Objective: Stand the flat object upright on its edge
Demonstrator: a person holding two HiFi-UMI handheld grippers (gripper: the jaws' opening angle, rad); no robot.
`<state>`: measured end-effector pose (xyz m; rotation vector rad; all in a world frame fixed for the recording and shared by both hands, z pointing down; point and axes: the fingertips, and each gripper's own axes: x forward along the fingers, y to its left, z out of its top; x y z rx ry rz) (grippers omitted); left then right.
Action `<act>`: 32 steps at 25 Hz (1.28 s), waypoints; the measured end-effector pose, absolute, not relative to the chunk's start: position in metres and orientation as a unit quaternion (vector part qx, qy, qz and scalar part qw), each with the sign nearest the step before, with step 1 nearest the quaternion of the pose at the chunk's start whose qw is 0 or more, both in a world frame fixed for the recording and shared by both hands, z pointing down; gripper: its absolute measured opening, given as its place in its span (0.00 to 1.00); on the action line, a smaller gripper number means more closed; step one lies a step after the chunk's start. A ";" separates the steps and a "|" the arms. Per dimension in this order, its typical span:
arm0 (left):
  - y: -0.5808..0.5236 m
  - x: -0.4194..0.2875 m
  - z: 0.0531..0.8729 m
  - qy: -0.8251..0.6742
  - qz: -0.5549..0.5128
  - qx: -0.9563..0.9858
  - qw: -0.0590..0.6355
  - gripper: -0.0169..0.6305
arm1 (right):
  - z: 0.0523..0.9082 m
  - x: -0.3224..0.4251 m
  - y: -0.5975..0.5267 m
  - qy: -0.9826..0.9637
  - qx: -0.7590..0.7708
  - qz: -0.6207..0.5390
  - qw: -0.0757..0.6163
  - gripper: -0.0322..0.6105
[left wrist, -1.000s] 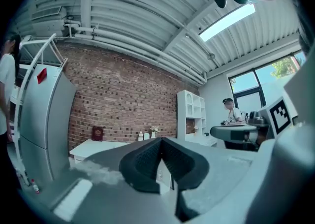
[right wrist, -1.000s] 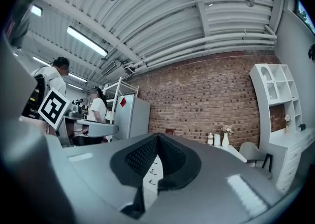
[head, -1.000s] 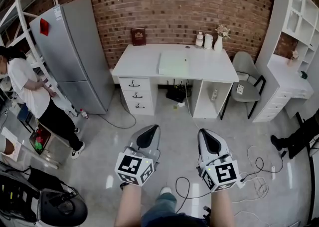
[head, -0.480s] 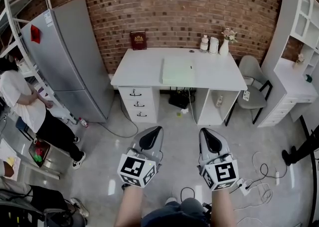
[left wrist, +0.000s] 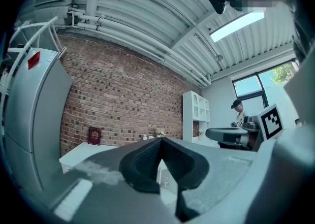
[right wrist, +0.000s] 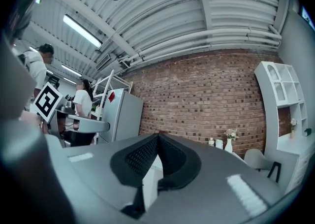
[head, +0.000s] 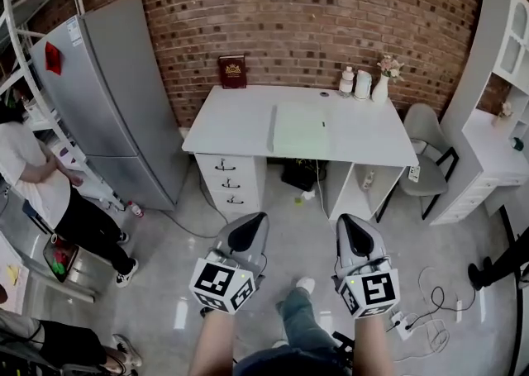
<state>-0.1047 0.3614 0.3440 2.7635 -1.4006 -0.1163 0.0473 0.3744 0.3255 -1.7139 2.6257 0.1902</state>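
Two grippers sit nearest, low in the head view. The left gripper (head: 248, 229) is at seven o'clock and the right gripper (head: 354, 232) at five, side by side above the floor (head: 165, 250), both aimed level toward twelve. The step in hand looks like the approach, since neither tool is within reach of anything. Both pairs of jaws are pressed together, pads meeting tip to tip, with nothing between them and nothing touched.

Well apart from them at twelve o'clock stands the white desk (head: 223, 122). The flat object (head: 299, 129), a pale green pad, lies face down near its middle. The next move probably calls for reaching the desk and parting the jaws. One gripper would then lift an edge of the pad while the other steadies it.

Beyond, at eleven o'clock, a dark red book (head: 232, 71) stands against the brick wall (head: 289, 19).
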 end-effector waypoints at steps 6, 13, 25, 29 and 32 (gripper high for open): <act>0.296 -0.106 0.355 -0.466 -0.027 0.884 0.024 0.02 | 0.331 0.050 0.306 0.849 -0.527 0.045 0.022 0.05; 0.195 -0.094 0.358 -0.473 -0.013 0.880 0.030 0.02 | 0.328 0.053 0.208 0.870 -0.491 0.047 -0.013 0.05; 0.040 -0.077 0.364 -0.500 -0.010 0.864 0.051 0.02 | 0.347 0.088 0.048 0.872 -0.489 0.000 -0.020 0.05; 0.007 -0.080 0.374 -0.516 -0.005 0.854 0.060 0.02 | 0.352 0.096 0.015 0.865 -0.502 -0.008 -0.012 0.05; -0.014 -0.082 0.382 -0.521 -0.003 0.850 0.070 0.02 | 0.358 0.103 -0.007 0.859 -0.511 -0.021 -0.009 0.05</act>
